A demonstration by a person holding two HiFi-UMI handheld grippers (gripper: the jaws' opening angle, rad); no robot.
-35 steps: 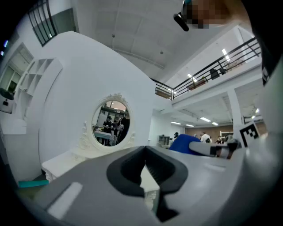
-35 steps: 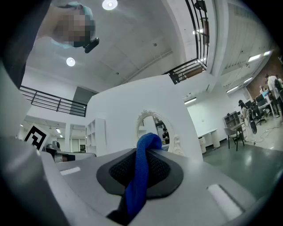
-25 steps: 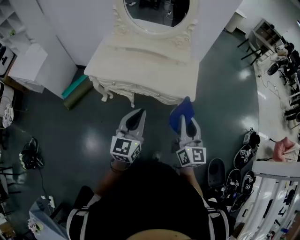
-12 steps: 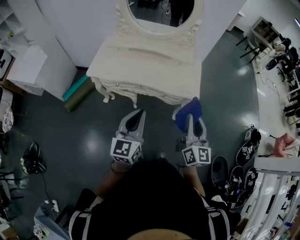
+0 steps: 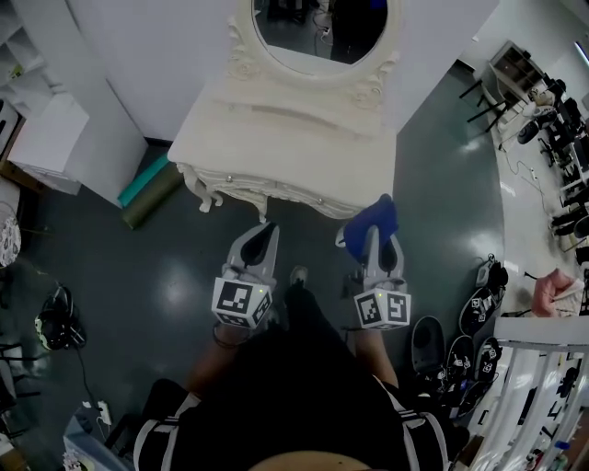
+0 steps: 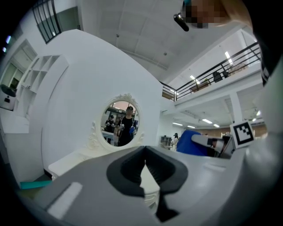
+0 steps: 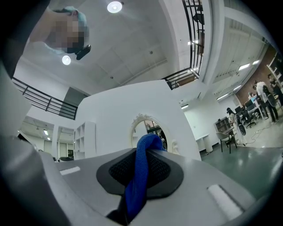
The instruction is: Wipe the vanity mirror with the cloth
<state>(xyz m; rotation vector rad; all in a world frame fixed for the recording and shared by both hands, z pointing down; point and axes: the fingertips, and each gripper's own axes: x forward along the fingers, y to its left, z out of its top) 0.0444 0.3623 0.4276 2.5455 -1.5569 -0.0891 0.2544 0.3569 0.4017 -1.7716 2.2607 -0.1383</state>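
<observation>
Approaching the mirror (image 5: 322,28): my right tongs (image 5: 375,243) are clamped on a bunched fold of the cloth (image 5: 372,217), likely soft and limp, just off the bench's (image 5: 276,143) front right corner; my left tongs (image 5: 261,241) are closed and empty.

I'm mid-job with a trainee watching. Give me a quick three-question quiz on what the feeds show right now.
1. True or false: the left gripper is shut with nothing between its fingers.
2. The blue cloth is held by: A) the left gripper, B) the right gripper, C) neither.
3. Is the cloth touching the oval mirror yet?
Key: 1 true; 2 B; 3 no.
</observation>
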